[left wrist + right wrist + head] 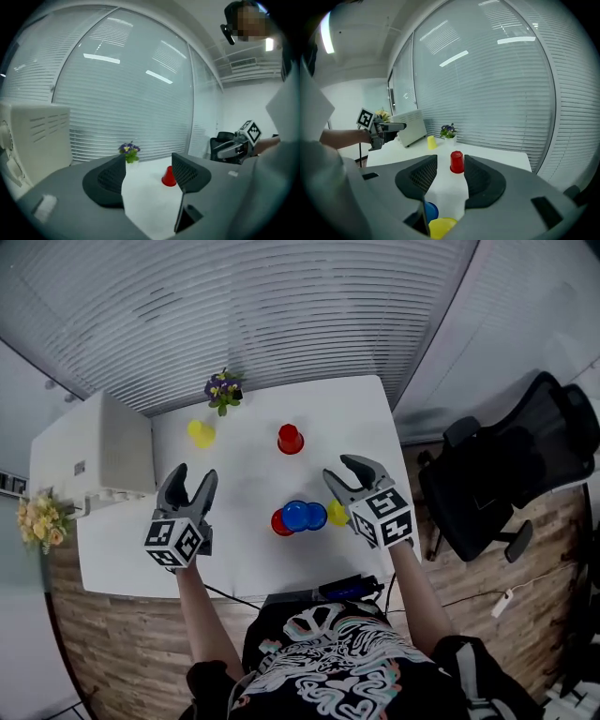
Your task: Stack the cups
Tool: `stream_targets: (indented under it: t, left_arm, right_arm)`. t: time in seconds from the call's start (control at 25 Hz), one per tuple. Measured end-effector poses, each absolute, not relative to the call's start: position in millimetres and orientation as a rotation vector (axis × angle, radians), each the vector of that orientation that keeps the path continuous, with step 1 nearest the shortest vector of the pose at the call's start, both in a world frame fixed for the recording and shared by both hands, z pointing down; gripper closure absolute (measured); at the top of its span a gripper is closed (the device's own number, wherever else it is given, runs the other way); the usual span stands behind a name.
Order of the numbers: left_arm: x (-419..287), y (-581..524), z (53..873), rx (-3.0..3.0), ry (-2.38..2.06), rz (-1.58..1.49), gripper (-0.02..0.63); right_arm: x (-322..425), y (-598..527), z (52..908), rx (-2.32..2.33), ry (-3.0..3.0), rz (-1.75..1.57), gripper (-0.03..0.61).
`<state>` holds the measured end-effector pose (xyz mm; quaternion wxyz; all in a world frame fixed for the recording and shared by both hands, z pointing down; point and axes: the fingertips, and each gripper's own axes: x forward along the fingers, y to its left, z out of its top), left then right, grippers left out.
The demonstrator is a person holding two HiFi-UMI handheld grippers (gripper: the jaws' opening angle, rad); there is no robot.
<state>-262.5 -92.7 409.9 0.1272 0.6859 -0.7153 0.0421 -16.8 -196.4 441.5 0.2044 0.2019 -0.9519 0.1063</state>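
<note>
Cup cluster (298, 517), red, blue and yellow, sits on the near part of the white table (253, 470), just left of the right gripper (336, 468). Lone red cup (290, 439) stands upside down farther back. Yellow cup (201, 433) is far left, near a flower pot (223, 390). White box (94, 451) at the left edge, office chair (511, 474) off right. Left gripper (192, 474) fingers apart, empty; right fingers also released, grasping nothing.
</note>
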Motion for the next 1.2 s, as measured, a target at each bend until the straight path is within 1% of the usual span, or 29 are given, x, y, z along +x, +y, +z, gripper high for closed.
stream_targets:
  t: [0.24, 0.48, 0.8, 1.2]
  left_arm:
    - [-335, -115, 461, 1.760, -2.175, 0.184, 0.322]
    - [-375, -147, 502, 1.685, -2.169, 0.157, 0.317]
    - [-394, -185, 547, 1.715, -2.092, 0.225, 0.285]
    - [-399, -199, 571, 1.741, -2.053, 0.221, 0.284]
  right_arm:
    - [-55, -225, 458, 0.529, -2.571, 0.250, 0.385]
    - [-86, -237, 489, 0.407, -2.451, 0.182, 0.356]
    - [-124, -249, 521, 0.330, -2.350, 0.136, 0.322]
    - [-143, -264, 550, 0.304, -2.267, 0.078, 0.299]
